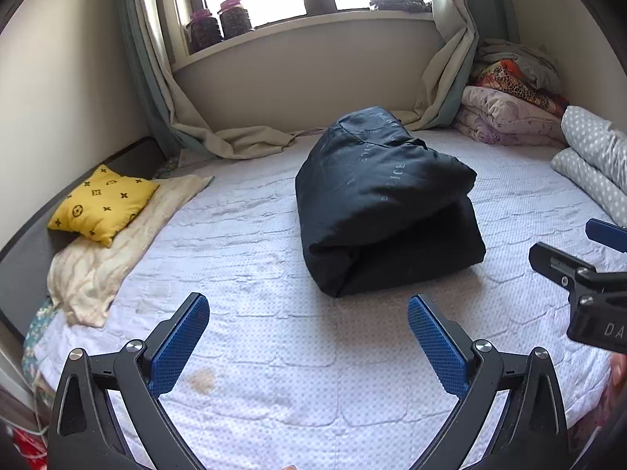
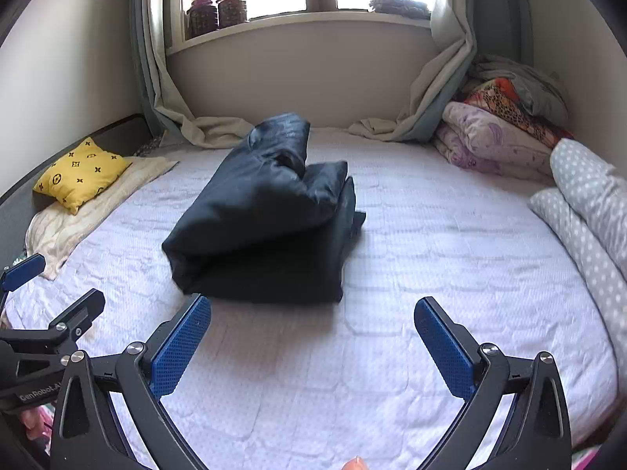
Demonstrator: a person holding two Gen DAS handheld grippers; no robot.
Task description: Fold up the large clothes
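Observation:
A large black padded jacket (image 1: 386, 203) lies folded into a thick bundle on the white quilted bed (image 1: 274, 333); it also shows in the right wrist view (image 2: 266, 211). My left gripper (image 1: 309, 313) is open and empty, held above the bed just in front of the bundle. My right gripper (image 2: 311, 319) is open and empty, close to the bundle's near edge. The right gripper also shows at the right edge of the left wrist view (image 1: 568, 246). The left gripper also shows at the left edge of the right wrist view (image 2: 55, 286).
A yellow patterned pillow (image 1: 104, 203) lies on a cream blanket (image 1: 102, 266) at the left. Folded quilts (image 1: 509, 113) and a grey dotted duvet (image 1: 595, 160) are stacked at the right. Curtains (image 1: 235, 141) drape onto the bed under the window, with jars (image 1: 219, 23) on the sill.

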